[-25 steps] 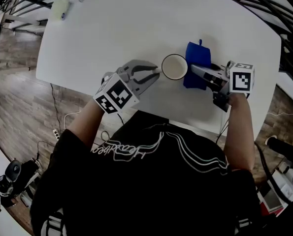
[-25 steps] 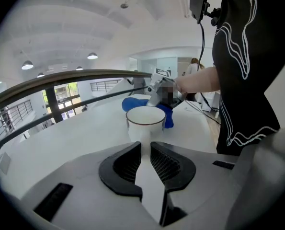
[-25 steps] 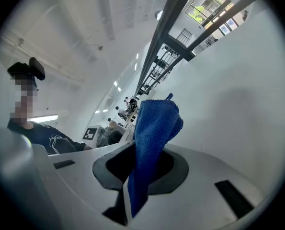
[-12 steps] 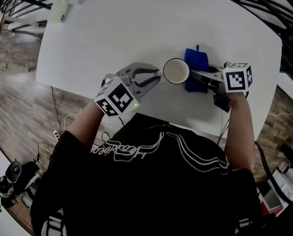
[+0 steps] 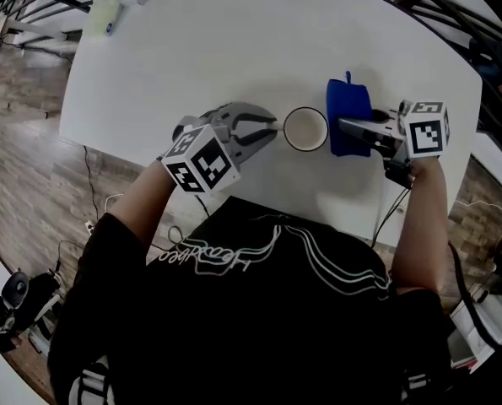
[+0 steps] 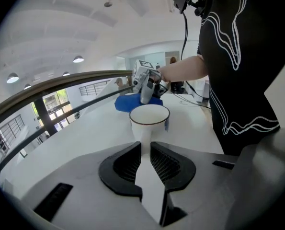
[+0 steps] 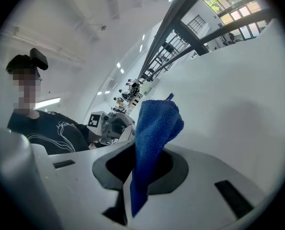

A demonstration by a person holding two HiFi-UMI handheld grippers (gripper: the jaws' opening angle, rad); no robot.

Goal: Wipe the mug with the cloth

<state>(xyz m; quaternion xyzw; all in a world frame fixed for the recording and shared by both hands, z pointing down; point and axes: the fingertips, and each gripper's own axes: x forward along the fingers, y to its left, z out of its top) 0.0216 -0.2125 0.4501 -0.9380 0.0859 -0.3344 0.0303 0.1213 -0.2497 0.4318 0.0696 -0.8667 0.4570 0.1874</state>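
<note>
The left gripper (image 5: pixel 266 128) was closed narrow on the handle of the white mug (image 5: pixel 305 130), which stood upright on the white table (image 5: pixel 234 49). So thin a hold could let the mug swivel or tip if it were pushed sideways. Just right of it, the right gripper (image 5: pixel 345 126) pinched the blue cloth (image 5: pixel 349 108), whose loose bunch might pull free under hard rubbing.

Nothing legible as words or numbers. White cursive lettering (image 5: pixel 204 256) across black shirt (image 5: pixel 259 327), upside down in head view, too small to read. Black-and-white square markers on left cube (image 5: pixel 202 160) and right cube (image 5: pixel 428 131): coded patterns only, no letters or digits.
</note>
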